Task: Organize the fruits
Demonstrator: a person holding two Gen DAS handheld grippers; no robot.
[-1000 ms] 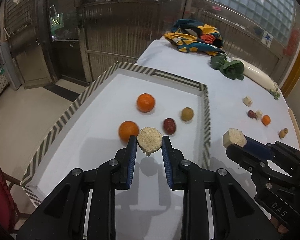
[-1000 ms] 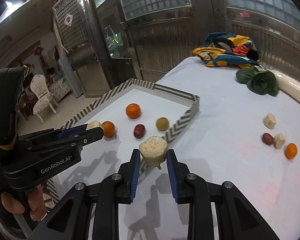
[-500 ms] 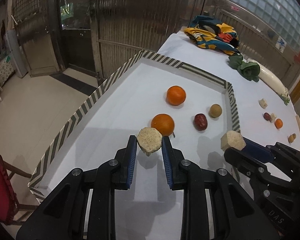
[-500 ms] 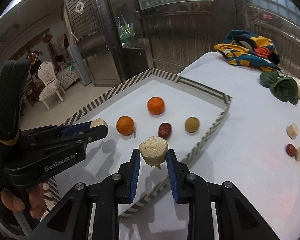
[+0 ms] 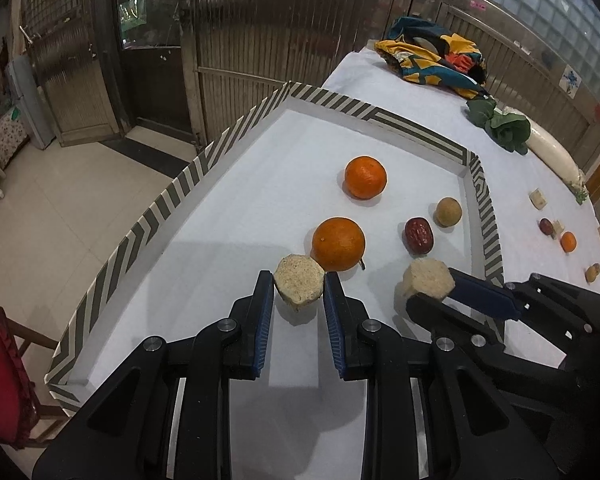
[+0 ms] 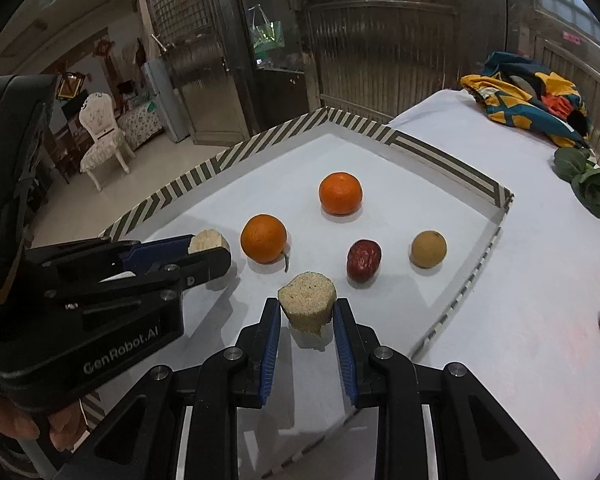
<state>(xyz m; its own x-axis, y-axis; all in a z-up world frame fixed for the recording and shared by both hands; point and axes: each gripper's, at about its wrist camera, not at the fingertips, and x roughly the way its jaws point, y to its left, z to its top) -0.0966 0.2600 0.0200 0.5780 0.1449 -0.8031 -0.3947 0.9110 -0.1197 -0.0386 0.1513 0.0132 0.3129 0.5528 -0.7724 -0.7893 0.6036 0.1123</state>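
A tray with a striped rim (image 5: 420,132) (image 6: 440,152) holds two oranges (image 5: 365,177) (image 5: 339,243), a red date (image 5: 419,235) and a round brown fruit (image 5: 448,211). My left gripper (image 5: 299,280) is shut on a beige cut chunk (image 5: 299,288), held just above the tray floor in front of the nearer orange (image 6: 263,238). My right gripper (image 6: 307,304) is shut on a second beige chunk (image 6: 307,298), hanging over the tray before the date (image 6: 363,260). The two grippers sit side by side, the left gripper (image 6: 208,248) to the left.
Right of the tray lie a pale chunk (image 5: 538,199), a date (image 5: 546,226), a small orange (image 5: 568,241) and small brown fruits (image 5: 592,272). Farther back are a leafy green (image 5: 504,128), a white radish (image 5: 552,152) and a colourful cloth (image 5: 436,56). A red chair (image 5: 0,364) stands below left.
Both grippers have moved forward and down over the tray, each still gripping its chunk. The right gripper crossed the tray's striped rim and now hangs inside it.
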